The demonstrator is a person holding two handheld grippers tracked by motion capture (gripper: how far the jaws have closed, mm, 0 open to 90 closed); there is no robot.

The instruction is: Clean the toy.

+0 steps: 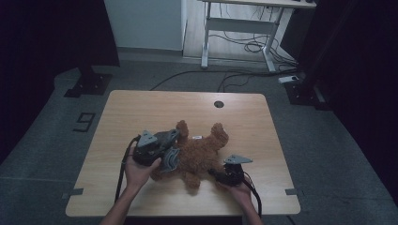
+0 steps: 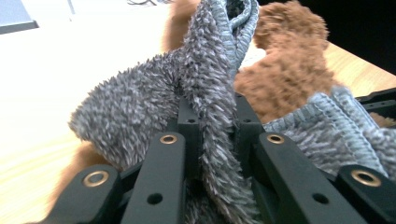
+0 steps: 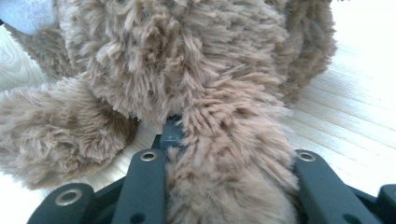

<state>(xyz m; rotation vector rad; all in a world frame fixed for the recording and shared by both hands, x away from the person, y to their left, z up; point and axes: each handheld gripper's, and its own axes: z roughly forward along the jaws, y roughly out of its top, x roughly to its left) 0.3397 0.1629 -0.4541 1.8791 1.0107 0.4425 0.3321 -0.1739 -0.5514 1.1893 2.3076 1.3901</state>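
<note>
A brown plush bear point(image 1: 199, 150) lies in the middle of the wooden table point(image 1: 141, 108). A grey fuzzy scarf point(image 1: 171, 159) rests at its left side. My left gripper point(image 1: 168, 149) is at the bear's left, and in the left gripper view it point(image 2: 212, 109) is shut on a fold of the scarf point(image 2: 140, 107), with the bear point(image 2: 289, 70) behind. My right gripper point(image 1: 215, 173) sits at the bear's lower right. The right gripper view has it point(image 3: 224, 135) shut on one furry limb of the bear point(image 3: 187, 56).
A round dark grommet point(image 1: 218, 104) is set in the table's far side, and a small white tag point(image 1: 197, 137) lies by the bear. Beyond the table stand a white desk frame point(image 1: 244, 23), floor cables point(image 1: 197, 75) and two dark stand bases point(image 1: 89, 84) point(image 1: 300, 91).
</note>
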